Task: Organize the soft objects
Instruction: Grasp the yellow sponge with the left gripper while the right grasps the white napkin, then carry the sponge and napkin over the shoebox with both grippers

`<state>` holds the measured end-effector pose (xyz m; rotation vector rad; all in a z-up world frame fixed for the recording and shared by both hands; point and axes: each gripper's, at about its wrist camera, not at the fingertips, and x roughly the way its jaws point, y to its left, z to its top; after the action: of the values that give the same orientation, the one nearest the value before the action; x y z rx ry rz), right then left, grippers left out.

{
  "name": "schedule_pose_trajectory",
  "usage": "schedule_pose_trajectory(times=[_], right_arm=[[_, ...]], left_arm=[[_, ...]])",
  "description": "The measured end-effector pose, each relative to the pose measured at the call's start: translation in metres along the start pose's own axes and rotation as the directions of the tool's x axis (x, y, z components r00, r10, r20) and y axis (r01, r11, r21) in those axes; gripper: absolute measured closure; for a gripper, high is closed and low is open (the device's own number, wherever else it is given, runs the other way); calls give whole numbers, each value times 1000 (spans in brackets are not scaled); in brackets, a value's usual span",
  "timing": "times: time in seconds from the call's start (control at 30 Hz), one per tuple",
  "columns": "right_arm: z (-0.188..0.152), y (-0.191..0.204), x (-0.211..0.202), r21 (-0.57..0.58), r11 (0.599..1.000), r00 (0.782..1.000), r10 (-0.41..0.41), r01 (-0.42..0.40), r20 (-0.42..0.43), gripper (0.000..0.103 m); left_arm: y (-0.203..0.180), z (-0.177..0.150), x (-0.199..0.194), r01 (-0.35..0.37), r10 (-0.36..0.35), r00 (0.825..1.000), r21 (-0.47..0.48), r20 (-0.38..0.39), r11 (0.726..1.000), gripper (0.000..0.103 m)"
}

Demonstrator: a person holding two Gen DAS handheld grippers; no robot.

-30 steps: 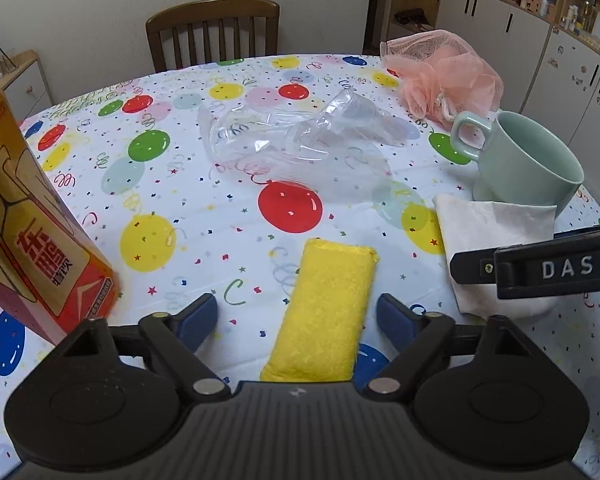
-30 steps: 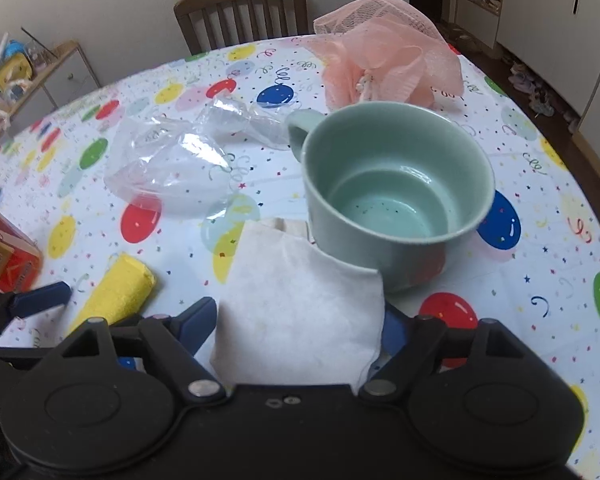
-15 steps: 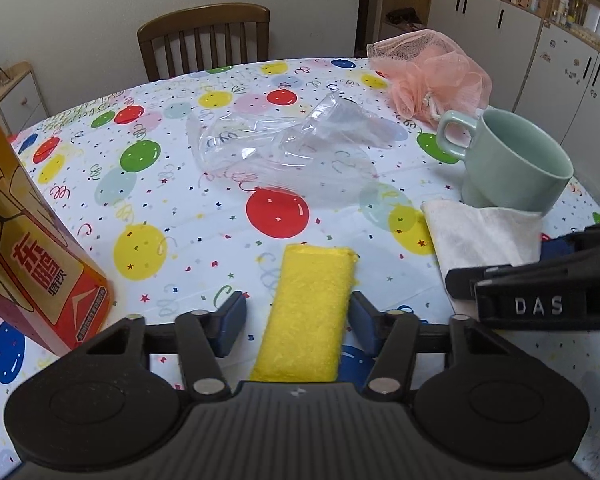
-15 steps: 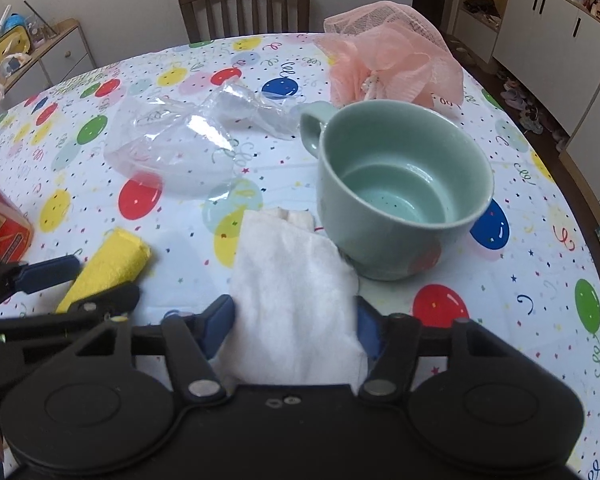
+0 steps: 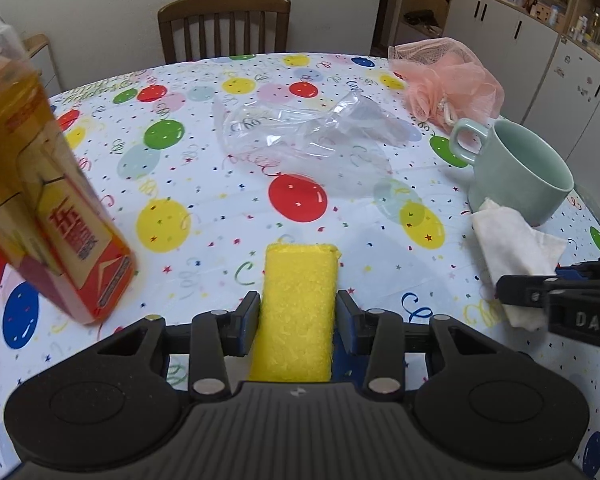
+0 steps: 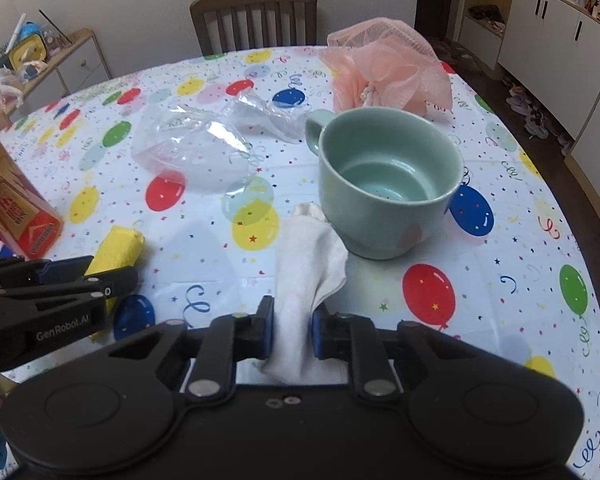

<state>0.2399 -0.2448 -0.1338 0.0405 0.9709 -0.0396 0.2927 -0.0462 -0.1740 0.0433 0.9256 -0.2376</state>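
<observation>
- The near ends of the yellow sponge [image 5: 296, 312] and the white cloth [image 6: 306, 276] are hidden under the gripper bodies.
- Left hand-held gripper [image 5: 296, 322] is closing, pads on the sponge, which lies on the counter [image 5: 204, 184] with its long axis toward 12 o'clock.
- Right hand-held gripper [image 6: 291, 330] is closing, pinching the bunched cloth, whose far end reaches the mug [image 6: 388, 184] at 1 o'clock.

Both claws closing since before: left [image 5: 296, 322] pinches yellow sponge [image 5: 298, 308], right [image 6: 292, 330] bunches white cloth [image 6: 306, 280].

Pinched yellow sponge [image 5: 298, 312], bunched white cloth [image 6: 306, 276]
</observation>
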Motion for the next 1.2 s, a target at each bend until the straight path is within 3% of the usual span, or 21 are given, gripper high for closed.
schedule_pose_trajectory(times=[0.73,1.2], right_arm=[[-8,36,-80,-35,990,987,142,-140,78,87],[-8,93,-119,-53,977,974,210,-206,84,87]], left_arm=[[33,-15,-73,76,-66,994,-125,86,989,64],[72,-18,-139,144,-130,986,-138,106,980,64]])
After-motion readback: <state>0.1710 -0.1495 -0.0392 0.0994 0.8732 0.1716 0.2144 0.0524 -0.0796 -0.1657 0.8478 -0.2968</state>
